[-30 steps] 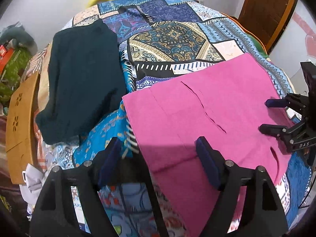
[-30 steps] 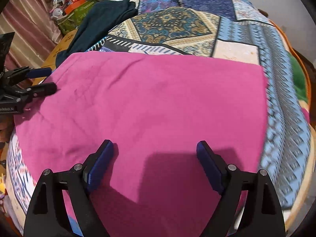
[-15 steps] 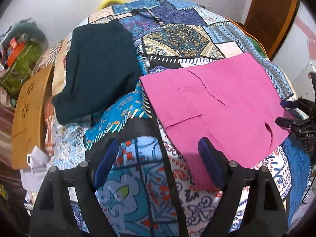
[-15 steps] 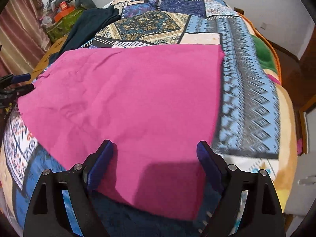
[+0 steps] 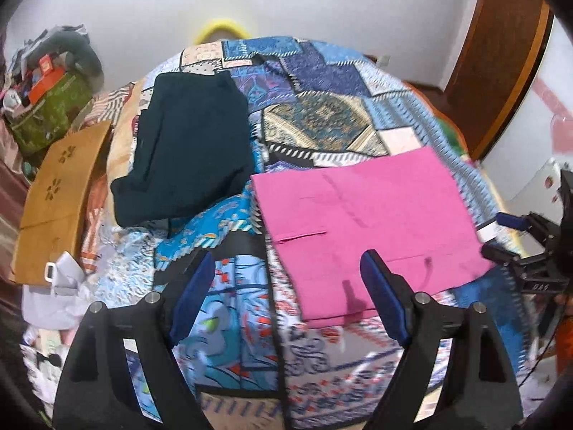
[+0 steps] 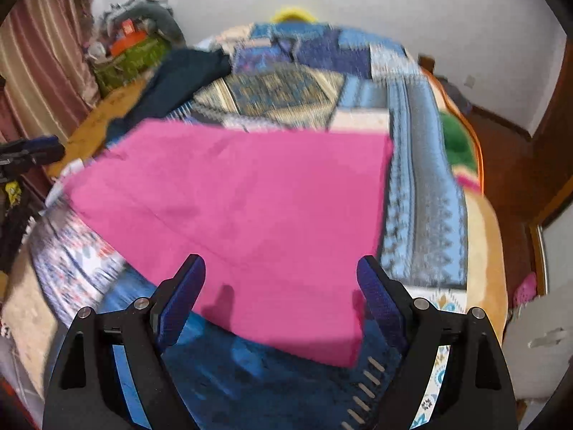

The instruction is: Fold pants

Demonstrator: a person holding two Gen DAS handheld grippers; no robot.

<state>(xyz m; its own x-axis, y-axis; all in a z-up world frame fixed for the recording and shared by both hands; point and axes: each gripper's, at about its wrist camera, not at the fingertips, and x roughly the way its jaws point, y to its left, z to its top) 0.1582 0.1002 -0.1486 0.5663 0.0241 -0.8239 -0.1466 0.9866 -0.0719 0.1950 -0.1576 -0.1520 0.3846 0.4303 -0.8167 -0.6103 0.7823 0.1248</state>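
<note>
On the patchwork bedspread [image 5: 322, 122], the pink pants [image 5: 361, 222] are being shown folded into a flat rectangle, lying toward the right side of the bed in the left wrist view. Just beside them to the left, a dark teal garment [image 5: 193, 147] is lying folded, its lower corner near the pink fabric. The left gripper [image 5: 286, 294] is being held above the bed's near edge with its jaws spread wide and nothing between them. The right gripper [image 6: 281, 295] is likewise being held released, its blue pads apart over the near edge of the pants, not touching them. A wooden board [image 5: 61, 193] is being seen at the bed's left side.
</note>
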